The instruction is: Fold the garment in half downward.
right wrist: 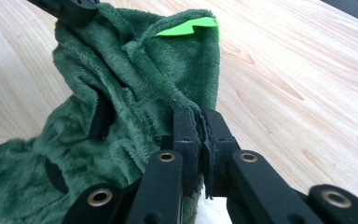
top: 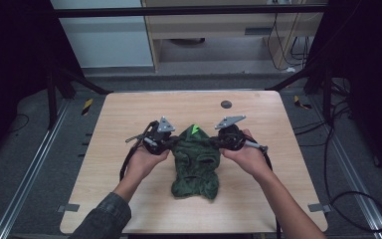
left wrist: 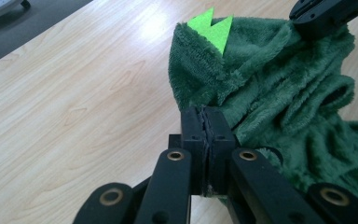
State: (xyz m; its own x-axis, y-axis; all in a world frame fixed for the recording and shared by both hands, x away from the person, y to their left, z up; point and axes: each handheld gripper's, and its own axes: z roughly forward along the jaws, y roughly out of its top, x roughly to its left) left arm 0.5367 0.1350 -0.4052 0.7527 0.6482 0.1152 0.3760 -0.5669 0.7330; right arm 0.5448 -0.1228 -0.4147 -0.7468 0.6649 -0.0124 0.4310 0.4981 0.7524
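The left gripper point(left wrist: 205, 122) has 2 black jaws with ridged pads, on black links pinned by brass-ringed rivets. The right gripper point(right wrist: 200, 126) is built alike. Each carries a grey 3-cornered plate at 12 o'clock and a black cable. The left forearm wears a dark plaid sleeve point(top: 104, 215).

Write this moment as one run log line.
left gripper: shut on green garment | right gripper: shut on green garment | garment: on table, held at both sides

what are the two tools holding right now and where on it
Both hold the green plush garment: the left tool pinches its edge on one side below the hood, the right tool pinches the opposite edge.
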